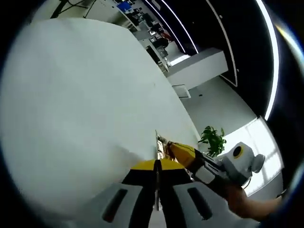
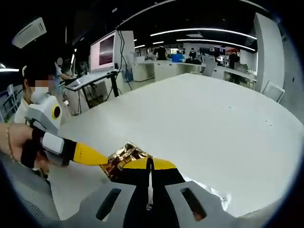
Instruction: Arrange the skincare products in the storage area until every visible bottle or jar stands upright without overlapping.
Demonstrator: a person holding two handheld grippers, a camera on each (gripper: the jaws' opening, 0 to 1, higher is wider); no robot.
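A small crinkled gold item point(image 2: 124, 156) hangs over the white table point(image 2: 213, 118), pinched from two sides. My right gripper point(image 2: 149, 164) has its yellow-and-black jaws pressed together, with the gold item at their tips. The left gripper point(image 2: 107, 159) reaches in from the left, held by a hand, and its yellow finger ends on the same item. In the left gripper view my left gripper point(image 1: 156, 164) is shut with a thin edge in its seam. The gold item point(image 1: 162, 144) sits just past its tips, and the right gripper point(image 1: 173, 148) meets it from the right. No bottle or jar is clearly visible.
The white table point(image 1: 85, 95) stretches wide and bare. Crinkled clear plastic point(image 2: 216, 194) lies by my right jaw. A person sits beyond the table's left edge, near a laptop point(image 2: 90, 78) and a monitor point(image 2: 105, 50). A potted plant point(image 1: 212, 138) stands on the floor.
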